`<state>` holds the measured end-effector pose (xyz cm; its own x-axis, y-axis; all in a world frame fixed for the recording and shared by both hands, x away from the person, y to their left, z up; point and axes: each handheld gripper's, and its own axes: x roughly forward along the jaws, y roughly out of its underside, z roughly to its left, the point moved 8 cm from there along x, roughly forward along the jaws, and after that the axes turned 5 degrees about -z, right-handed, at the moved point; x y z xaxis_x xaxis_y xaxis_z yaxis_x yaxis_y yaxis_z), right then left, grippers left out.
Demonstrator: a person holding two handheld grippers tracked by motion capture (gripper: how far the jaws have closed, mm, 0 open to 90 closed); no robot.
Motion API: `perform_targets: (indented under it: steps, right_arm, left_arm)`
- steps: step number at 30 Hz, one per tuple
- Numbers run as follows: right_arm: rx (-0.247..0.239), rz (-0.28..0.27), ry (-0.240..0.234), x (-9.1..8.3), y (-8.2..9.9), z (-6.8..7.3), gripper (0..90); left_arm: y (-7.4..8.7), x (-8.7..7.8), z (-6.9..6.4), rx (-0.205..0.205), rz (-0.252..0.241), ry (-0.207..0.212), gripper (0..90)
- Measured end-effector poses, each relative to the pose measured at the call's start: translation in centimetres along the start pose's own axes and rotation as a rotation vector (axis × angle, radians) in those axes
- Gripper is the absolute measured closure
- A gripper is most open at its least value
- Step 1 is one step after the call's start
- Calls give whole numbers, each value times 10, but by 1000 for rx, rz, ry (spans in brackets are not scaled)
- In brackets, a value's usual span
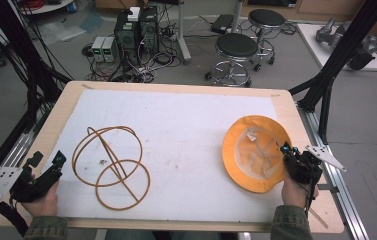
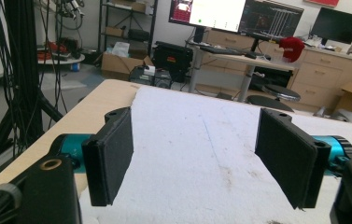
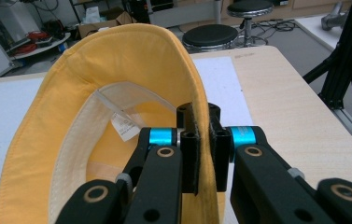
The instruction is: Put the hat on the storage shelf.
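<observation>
The table [image 1: 296, 112] carries a white mat [image 1: 186, 125] that covers most of its top. On the mat's right side lies a yellow hat [image 1: 253, 150], upside down with its hollow facing up, so the pale lining and a white label [image 3: 124, 126] show inside. Its outline is slightly oval, the long axis running from the far left to the near right, and its right edge reaches past the mat toward the bare wood. The brim [image 3: 197, 98] on the near right side is lifted and stands almost upright.

To the left on the mat rests a brown wire frame [image 1: 111, 165] of several linked hoops, well apart from the hat, with open mat between them.

The right gripper [image 1: 288, 152] has its jaws closed on the raised brim, the fabric pinched between the two pads. The left gripper [image 1: 58, 160] rests at the near left edge of the mat, its jaws wide apart with nothing between them.

The near part of the hat is hidden behind the right gripper's body in the right gripper view, and the label's print is too small to read.
</observation>
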<state>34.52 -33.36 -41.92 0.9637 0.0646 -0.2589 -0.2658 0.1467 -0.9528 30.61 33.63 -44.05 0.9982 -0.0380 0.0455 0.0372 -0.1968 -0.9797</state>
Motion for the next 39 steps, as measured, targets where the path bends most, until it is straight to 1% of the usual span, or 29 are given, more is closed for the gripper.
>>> perform_targets:
  steps: [9,10,13,14,19,20,22,29,31,32,33,34,37,38,39]
  right_arm:
    - [11,-13,-9,-1,-2,3,865]
    - [20,-14,-12,-2,-2,4,865]
    - [28,-21,-17,-3,-3,4,865]
    - [30,-33,-21,-3,-5,5,865]
    - [30,-54,-25,-6,-8,7,866]
    - [31,-68,-28,-7,-10,8,865]
    - [32,-70,-30,-8,-11,8,865]
    - [42,-103,-49,-11,-17,13,866]
    - [47,-111,-55,-13,-19,16,866]
    - [50,-123,-63,-15,-23,19,866]
    - [50,-123,-63,-15,-23,19,866]
    - [50,-139,-71,-17,-28,22,865]
    - [48,-151,-77,-20,-32,25,866]
    - [47,-168,-84,-23,-37,29,865]
    - [47,-168,-84,-23,-37,29,865]
  left_arm:
    - [0,0,0,3,4,2,281]
    - [1,0,0,1,5,3,281]
    - [1,0,0,-1,8,3,281]
    - [1,0,0,-1,7,3,281]
    - [1,0,0,0,7,6,281]
    - [1,0,0,1,7,4,281]
    - [1,0,0,1,7,4,281]
    - [1,0,1,-1,6,3,281]
    - [1,0,1,-1,7,3,281]
    - [1,0,1,0,7,3,281]
    - [1,0,0,0,7,3,281]
    - [1,0,0,0,7,4,281]
    - [2,1,0,0,10,7,281]
    - [2,1,-1,-1,9,9,281]
    - [2,1,-1,-1,9,9,281]
